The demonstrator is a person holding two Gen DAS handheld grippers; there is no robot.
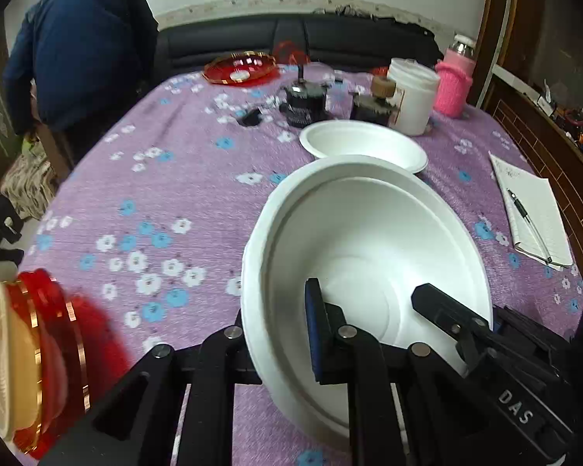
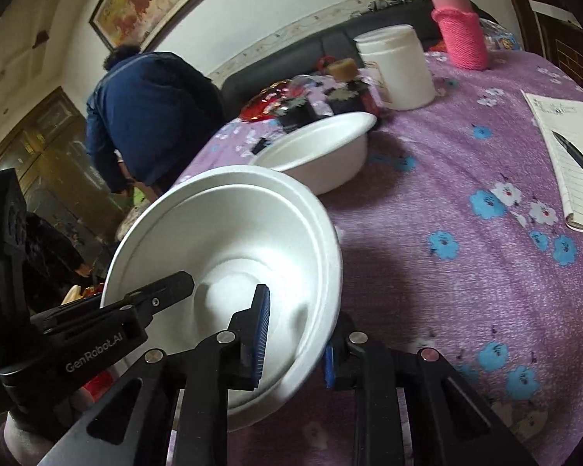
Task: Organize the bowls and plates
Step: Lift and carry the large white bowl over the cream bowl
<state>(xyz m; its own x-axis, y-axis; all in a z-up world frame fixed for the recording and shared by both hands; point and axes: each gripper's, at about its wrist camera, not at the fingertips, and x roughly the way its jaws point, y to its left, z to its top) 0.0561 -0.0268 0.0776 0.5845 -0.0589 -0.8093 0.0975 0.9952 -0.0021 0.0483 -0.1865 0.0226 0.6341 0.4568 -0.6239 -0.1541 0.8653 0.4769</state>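
Purple flowered cloth covers the table, with a second white bowl resting past the middle, toward the far edge. You hold the near white bowl tilted above the near edge: your left gripper pinches its left rim, and your right gripper stands narrowly parted astride the right rim; whether its pads press I cannot tell. Level the bowl first, keep both grips even, then carry it over the far bowl and lower it straight in so the two nest.
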